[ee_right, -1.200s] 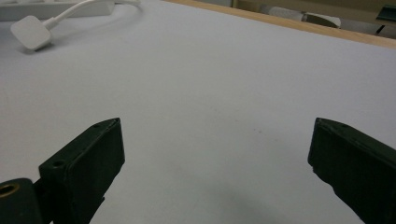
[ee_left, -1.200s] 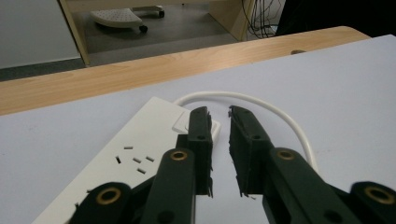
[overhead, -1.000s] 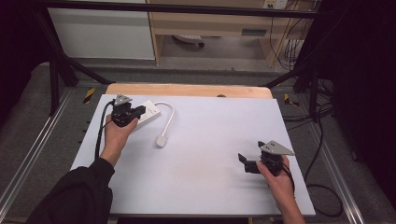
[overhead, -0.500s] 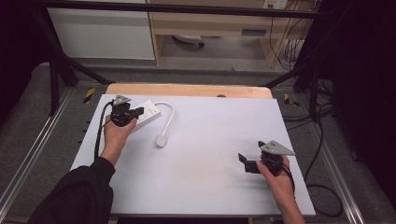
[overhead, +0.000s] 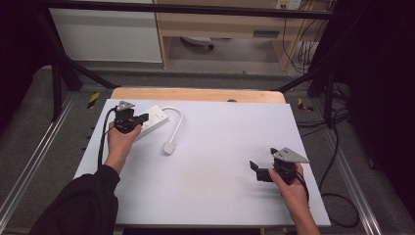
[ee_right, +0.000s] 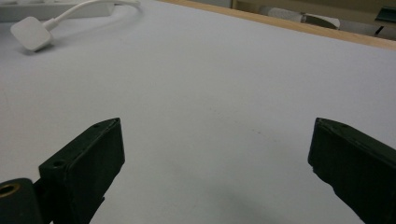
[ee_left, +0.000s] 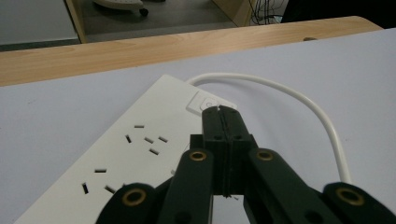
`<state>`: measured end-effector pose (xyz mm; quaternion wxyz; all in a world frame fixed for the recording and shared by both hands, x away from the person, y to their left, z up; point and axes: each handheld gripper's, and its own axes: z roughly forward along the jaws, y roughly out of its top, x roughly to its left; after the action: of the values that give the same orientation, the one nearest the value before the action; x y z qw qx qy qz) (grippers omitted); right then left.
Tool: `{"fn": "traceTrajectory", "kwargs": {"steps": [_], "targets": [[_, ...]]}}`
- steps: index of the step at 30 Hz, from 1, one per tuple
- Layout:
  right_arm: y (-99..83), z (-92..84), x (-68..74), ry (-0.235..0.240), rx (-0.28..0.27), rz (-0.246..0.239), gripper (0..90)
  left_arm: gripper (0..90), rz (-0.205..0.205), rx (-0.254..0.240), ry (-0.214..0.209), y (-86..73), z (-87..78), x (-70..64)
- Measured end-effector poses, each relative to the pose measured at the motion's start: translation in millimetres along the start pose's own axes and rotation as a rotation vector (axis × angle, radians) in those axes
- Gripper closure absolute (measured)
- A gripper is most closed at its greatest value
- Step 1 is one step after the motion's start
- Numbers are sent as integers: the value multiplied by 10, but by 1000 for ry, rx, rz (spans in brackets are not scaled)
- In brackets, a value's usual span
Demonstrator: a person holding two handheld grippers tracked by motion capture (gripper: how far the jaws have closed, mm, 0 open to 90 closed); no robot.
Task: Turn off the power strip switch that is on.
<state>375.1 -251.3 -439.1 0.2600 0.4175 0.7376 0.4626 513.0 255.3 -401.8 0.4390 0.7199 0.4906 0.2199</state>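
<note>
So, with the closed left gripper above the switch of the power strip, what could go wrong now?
1. The shut left gripper is aimed at the switch on the power strip. The tip is narrow, so it may slip off the switch.
2. The right gripper is open and far away, so nothing holds the strip. A push could slide it across the table.
</note>
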Motion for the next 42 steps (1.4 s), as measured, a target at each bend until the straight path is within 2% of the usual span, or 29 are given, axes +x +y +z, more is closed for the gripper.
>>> {"fn": "traceTrajectory", "kwargs": {"steps": [20, 42], "targets": [[0, 2, 9, -1, 4, -4, 41, 900, -2, 25, 20, -62, 30, 48], [1, 0, 9, 6, -1, -4, 42, 900, -23, 68, 63, -153, 222, 130]]}}
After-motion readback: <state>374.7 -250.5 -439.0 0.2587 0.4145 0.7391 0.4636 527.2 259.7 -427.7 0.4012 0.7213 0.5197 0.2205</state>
